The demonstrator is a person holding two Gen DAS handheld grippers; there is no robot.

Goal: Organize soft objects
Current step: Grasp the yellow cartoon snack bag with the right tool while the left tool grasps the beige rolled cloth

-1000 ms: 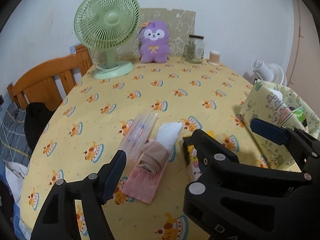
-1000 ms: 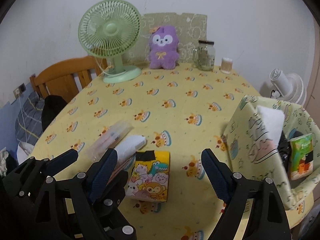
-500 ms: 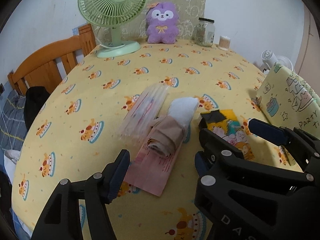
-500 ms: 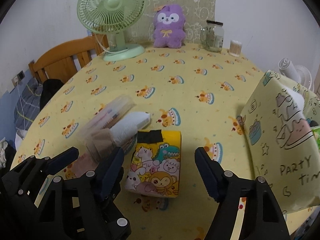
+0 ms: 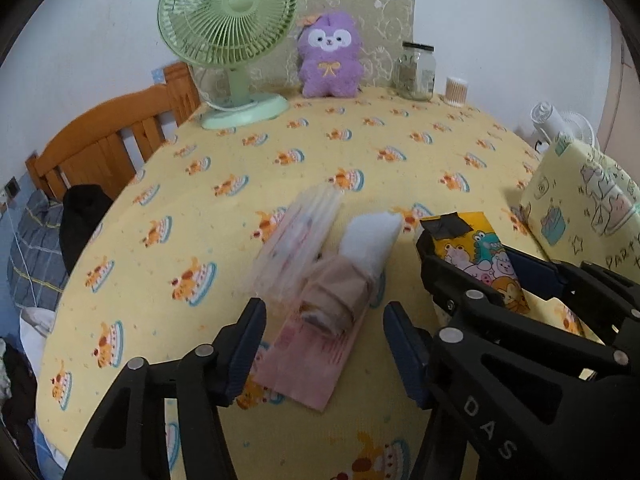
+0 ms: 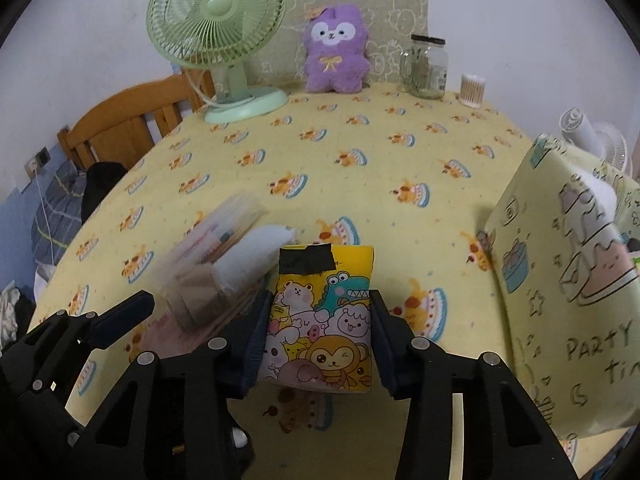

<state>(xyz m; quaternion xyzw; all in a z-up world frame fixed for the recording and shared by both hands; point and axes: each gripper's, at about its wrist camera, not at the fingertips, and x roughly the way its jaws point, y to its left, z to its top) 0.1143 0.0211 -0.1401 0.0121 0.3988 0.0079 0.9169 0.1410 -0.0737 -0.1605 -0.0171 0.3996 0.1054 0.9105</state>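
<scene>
A yellow cartoon-print pack (image 6: 320,320) lies on the yellow cake-print tablecloth (image 6: 360,184). My right gripper (image 6: 320,340) straddles it, jaws closing, with both pads against its sides; the left wrist view shows the same grip (image 5: 486,268). Left of it is a pile: a pink packet (image 5: 312,364), a rolled beige cloth (image 5: 336,296), a white folded cloth (image 5: 372,240) and a blurred clear pouch (image 5: 300,240). My left gripper (image 5: 324,352) is around the pink packet's near end, jaws closing, with a gap at the right pad.
A yellow "PARTY" fabric bag (image 6: 560,300) stands at the table's right edge. At the back are a green fan (image 5: 228,32), a purple plush (image 5: 330,60), a glass jar (image 5: 416,70) and a swab pot (image 5: 456,90). A wooden chair (image 5: 108,140) is on the left.
Both grippers came lower and closer to the table. The right jaws narrowed from wide apart onto the yellow pack. The left jaws narrowed around the pink packet.
</scene>
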